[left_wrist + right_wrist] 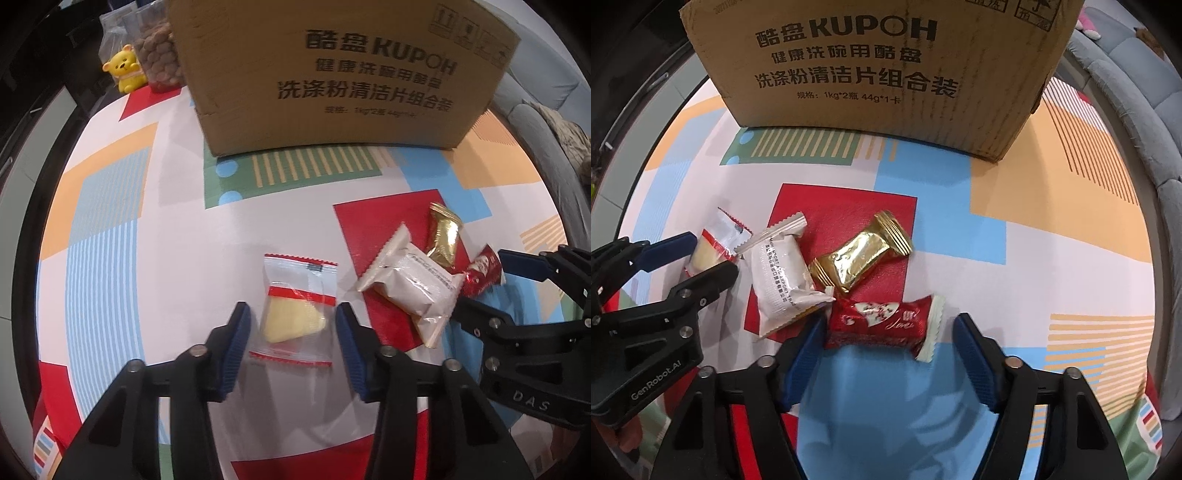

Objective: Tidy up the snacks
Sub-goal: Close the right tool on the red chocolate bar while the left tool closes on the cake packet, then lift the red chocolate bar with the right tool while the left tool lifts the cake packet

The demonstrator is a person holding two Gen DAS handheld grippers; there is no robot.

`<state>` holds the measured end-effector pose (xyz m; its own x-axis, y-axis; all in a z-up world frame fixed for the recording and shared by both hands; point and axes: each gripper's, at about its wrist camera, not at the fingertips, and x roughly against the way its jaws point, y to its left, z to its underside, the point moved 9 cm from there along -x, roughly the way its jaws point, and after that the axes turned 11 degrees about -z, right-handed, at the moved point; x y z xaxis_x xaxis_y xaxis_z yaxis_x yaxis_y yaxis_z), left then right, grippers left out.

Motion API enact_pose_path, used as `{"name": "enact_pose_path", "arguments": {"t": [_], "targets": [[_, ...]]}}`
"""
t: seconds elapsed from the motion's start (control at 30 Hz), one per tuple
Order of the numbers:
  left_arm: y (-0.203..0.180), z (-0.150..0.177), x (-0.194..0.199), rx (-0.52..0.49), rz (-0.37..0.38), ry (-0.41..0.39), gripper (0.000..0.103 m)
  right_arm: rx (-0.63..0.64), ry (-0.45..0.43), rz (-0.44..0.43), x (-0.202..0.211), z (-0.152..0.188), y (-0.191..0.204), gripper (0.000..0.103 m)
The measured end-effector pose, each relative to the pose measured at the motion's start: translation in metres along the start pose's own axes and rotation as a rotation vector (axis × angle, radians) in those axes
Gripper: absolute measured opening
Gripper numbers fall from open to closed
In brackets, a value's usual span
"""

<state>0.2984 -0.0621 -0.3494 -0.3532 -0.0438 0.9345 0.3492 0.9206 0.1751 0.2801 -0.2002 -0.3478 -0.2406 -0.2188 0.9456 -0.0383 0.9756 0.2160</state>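
Observation:
Four wrapped snacks lie on a patterned tablecloth in front of a cardboard box (332,74). My left gripper (293,321) is open, its jaws on either side of a clear packet with a yellow cake (295,314); this packet also shows in the right wrist view (713,247). My right gripper (890,328) is open around a red candy packet (882,323), which also shows in the left wrist view (480,273). Between them lie a white packet (779,273) and a gold packet (860,254).
The cardboard box (879,74) stands at the back of the table. A yellow bear toy (125,68) and a bag of brown snacks (159,55) sit at the back left. A grey sofa (1137,110) lies to the right.

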Motion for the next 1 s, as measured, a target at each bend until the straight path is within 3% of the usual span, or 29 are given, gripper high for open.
{"name": "enact_pose_path", "arguments": {"t": [0.07, 0.3, 0.63, 1.0], "targets": [[-0.003, 0.001, 0.002, -0.007, 0.0, 0.0, 0.039, 0.003, -0.008, 0.006, 0.001, -0.003, 0.004, 0.058], [-0.005, 0.005, 0.005, -0.01, -0.004, 0.001, 0.035, 0.007, -0.022, 0.0, 0.01, 0.001, 0.002, 0.051], [-0.002, 0.007, 0.014, 0.005, -0.021, -0.003, 0.034, -0.017, -0.044, -0.003, 0.012, 0.006, -0.004, 0.05], [0.002, 0.006, 0.044, 0.015, -0.037, -0.039, 0.034, -0.018, -0.094, -0.007, 0.043, 0.008, 0.002, 0.05]]}}
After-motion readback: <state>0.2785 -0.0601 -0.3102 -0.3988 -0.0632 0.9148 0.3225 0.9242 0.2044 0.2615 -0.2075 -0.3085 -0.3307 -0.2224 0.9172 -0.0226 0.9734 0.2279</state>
